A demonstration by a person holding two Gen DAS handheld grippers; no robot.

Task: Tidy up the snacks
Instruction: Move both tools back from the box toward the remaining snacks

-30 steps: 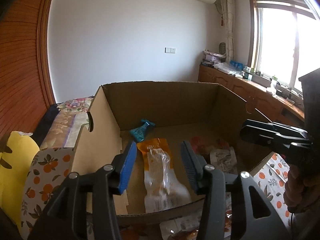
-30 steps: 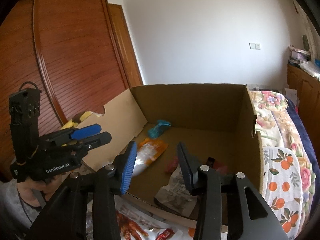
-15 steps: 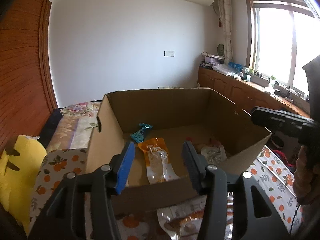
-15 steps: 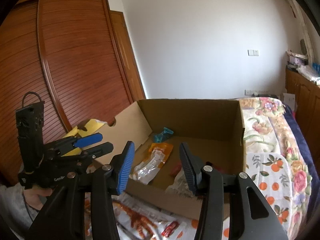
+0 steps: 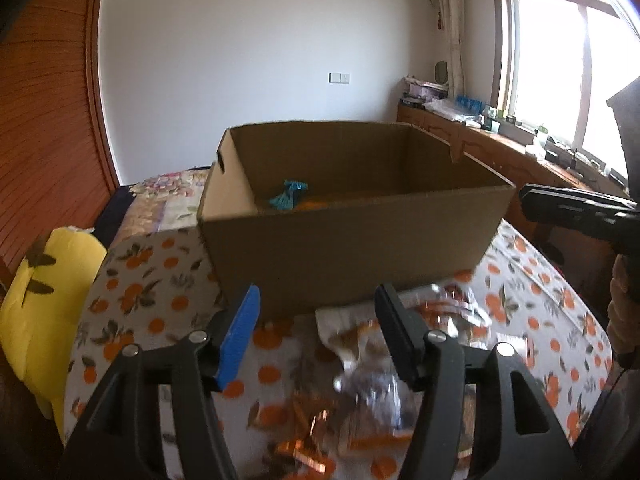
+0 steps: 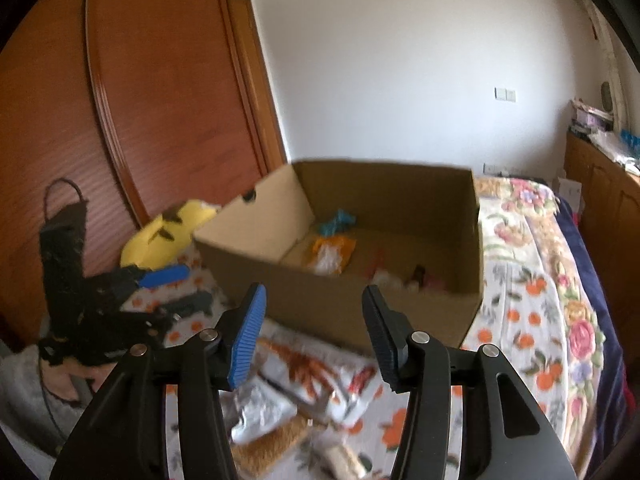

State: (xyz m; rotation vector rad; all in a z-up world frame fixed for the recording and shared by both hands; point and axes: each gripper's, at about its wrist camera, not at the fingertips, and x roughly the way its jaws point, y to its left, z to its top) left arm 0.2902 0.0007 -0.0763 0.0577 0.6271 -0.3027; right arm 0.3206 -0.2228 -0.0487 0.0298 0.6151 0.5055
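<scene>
cardboard box (image 6: pixel 360 304): teal packet (image 6: pixel 338 222), orange-clear bag (image 6: pixel 332 254), blurred wrappers | left tool (image 5: pixel 316 328) wide, empty | right tool (image 6: pixel 314 332) wide, empty | loose snack packs (image 6: pixel 316 376) on bed in front of box

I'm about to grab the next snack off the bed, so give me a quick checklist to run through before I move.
1. Left gripper open and empty: ok.
2. Right gripper open and empty: ok.
3. Cardboard box open on top, with bare floor left inside: ok.
4. Loose snack packets lying on the bedspread in front of the box, below both grippers: ok.
5. Which packet sits between the left fingers: cannot tell, the picture is blurred.
6. Grippers apart from each other, the left one off to the side in the right view: ok.
</scene>
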